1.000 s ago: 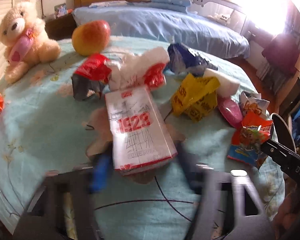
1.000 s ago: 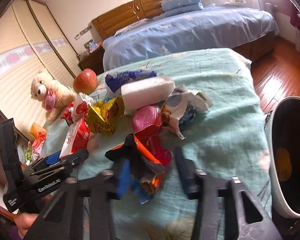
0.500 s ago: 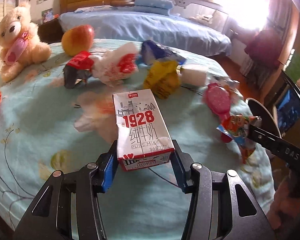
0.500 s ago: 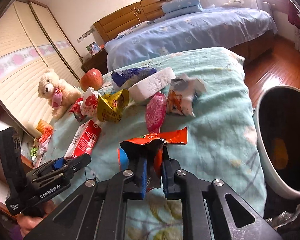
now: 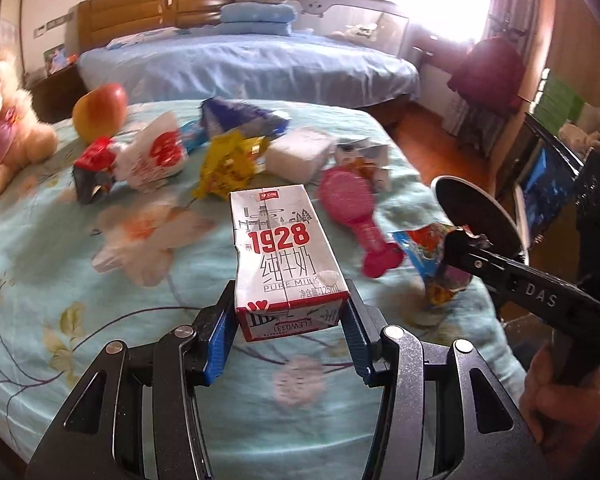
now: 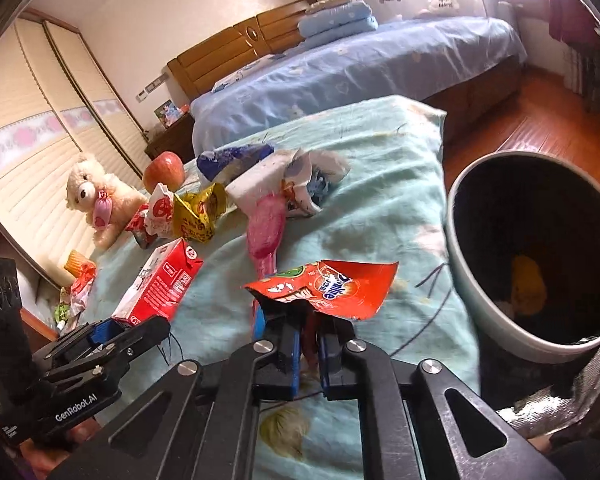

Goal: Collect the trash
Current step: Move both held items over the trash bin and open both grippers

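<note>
My left gripper [image 5: 288,330] is shut on a red and white "1928" milk carton [image 5: 285,260] and holds it above the green bedspread [image 5: 100,280]; it also shows in the right wrist view [image 6: 160,284]. My right gripper [image 6: 309,344] is shut on an orange snack wrapper [image 6: 332,288], held left of the bin [image 6: 480,312]; the wrapper also shows in the left wrist view [image 5: 436,264]. A yellow wrapper [image 5: 228,164], a blue bag [image 5: 240,114], a white and red wrapper [image 5: 156,156] and a white block [image 5: 300,156] lie farther back.
A pink hairbrush [image 5: 352,216], an apple [image 5: 100,110] and a teddy bear [image 5: 4,128] rest on the bedspread. The bin, dark inside with something yellow in it, stands on the floor at the bed's right edge. A blue bed [image 5: 240,64] lies beyond.
Both grippers closed on their items and lifted them. The left raised the milk carton off the bedspread. The right raised the orange wrapper and moved it nearer the bin.
</note>
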The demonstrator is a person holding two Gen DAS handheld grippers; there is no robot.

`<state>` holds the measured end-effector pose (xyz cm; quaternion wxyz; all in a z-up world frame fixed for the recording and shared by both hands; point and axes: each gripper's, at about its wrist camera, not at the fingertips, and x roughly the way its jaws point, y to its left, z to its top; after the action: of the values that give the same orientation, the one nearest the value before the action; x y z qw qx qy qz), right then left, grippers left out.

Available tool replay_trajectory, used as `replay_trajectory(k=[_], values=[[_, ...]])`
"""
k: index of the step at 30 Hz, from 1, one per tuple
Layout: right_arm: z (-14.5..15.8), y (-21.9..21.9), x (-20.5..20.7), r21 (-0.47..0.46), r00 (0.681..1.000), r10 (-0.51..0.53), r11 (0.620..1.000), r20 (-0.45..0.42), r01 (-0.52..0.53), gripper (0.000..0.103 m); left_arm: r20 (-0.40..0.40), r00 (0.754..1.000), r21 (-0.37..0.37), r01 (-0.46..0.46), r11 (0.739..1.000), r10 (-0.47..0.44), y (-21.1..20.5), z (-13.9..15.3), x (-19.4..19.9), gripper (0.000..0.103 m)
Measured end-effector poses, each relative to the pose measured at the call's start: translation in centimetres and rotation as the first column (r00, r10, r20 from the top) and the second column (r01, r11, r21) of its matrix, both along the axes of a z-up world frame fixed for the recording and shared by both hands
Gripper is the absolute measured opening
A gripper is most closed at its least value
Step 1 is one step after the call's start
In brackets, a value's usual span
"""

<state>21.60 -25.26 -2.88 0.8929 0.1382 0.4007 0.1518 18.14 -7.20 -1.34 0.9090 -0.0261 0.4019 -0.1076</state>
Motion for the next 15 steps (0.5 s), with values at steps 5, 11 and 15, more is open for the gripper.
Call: replay_trajectory(k=[5,11,15], values=[[0.4,-1.8,-0.5,-0.009,1.000,-0.027,1.000,0.010,0.027,0.006,0.020,0.998,-0.003,0.059,0.998,-0.059,-2.1,0.7,-0.5,0.048],[0.7,-4.7,-1.1,-0.019,0.996,-0.088,0.996,0.014,0.088,0.006,0.030,0.989,0.005,0.145,0.989,-0.146,-5.6,1.0,-0.7,0.048],[0.6,-6.9,-1.2,-0.030,0.991,-0.135,0.990,0.009,0.136,0.006,0.029,0.980,0.014,0.197,0.980,-0.197,-7.9,0.9,-0.6,0.048]])
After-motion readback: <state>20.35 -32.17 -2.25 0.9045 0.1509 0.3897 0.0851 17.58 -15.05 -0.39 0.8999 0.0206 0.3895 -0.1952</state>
